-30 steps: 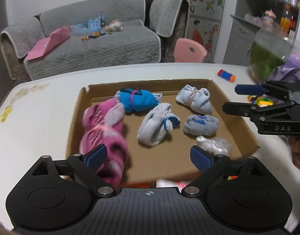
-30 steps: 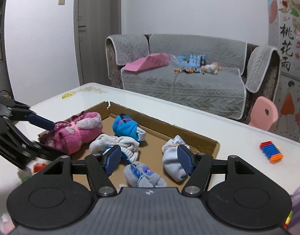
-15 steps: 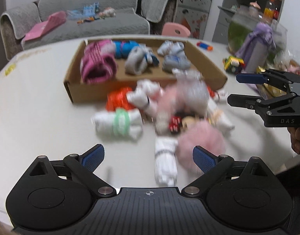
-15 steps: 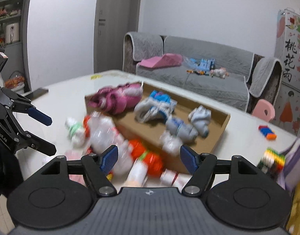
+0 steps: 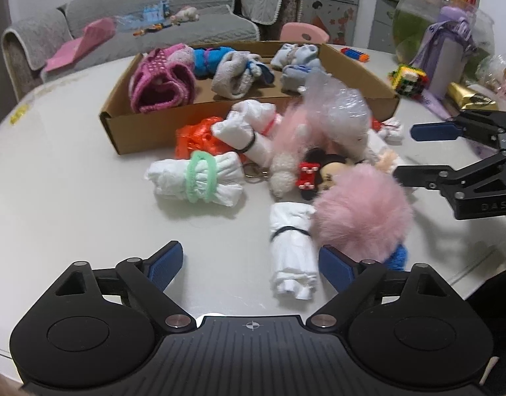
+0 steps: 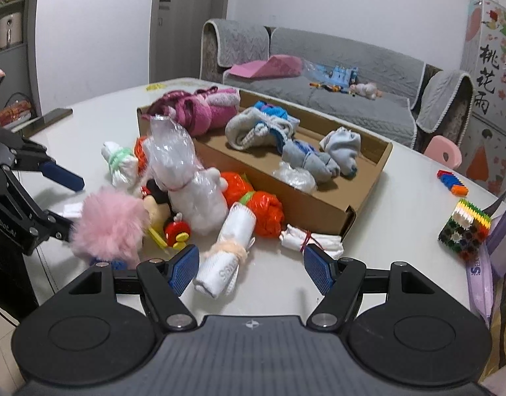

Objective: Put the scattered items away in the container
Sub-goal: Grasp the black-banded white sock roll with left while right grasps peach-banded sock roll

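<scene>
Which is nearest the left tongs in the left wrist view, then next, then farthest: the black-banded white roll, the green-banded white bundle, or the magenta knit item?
1. Black-banded white roll, between the open, closing tongs.
2. Green-banded white bundle, mid-table, left.
3. Magenta knit item, in the cardboard box.

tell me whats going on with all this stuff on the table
A person is tidying with a gripper in each hand. Several sock bundles already lie in the cardboard box; a pile of white rolls, orange bags and a pink pompom waits in front of it. The left gripper, jaws closing, and the right gripper, jaws open, both hold nothing.
</scene>
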Motion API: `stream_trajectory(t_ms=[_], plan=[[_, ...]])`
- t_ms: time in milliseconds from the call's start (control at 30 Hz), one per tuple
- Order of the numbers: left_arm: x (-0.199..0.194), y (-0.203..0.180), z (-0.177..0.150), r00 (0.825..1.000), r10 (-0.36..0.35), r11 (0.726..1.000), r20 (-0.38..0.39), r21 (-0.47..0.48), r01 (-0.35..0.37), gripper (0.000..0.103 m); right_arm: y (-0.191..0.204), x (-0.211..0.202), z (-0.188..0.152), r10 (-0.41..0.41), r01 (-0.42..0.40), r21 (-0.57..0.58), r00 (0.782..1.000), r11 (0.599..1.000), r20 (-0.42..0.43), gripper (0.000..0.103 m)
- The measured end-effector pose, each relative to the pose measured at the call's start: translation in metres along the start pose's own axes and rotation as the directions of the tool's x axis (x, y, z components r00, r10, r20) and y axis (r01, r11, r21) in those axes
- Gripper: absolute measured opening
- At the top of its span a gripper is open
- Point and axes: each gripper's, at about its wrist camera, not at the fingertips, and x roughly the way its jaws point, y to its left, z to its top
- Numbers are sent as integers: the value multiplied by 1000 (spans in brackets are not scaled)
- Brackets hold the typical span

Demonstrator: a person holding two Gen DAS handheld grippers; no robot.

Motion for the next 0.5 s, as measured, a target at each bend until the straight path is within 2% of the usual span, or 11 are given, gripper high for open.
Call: stream_trajectory(t_ms=[300,500], plan=[[1,8,3,1000,27,999,14,-19,-27,90,10,10,-2,15,-15,0,999,1000,-33,67],[1,6,2,1000,16,1000,21,-14,-16,89,9,15,-2,13,-12,27,999,1000,-44,66]])
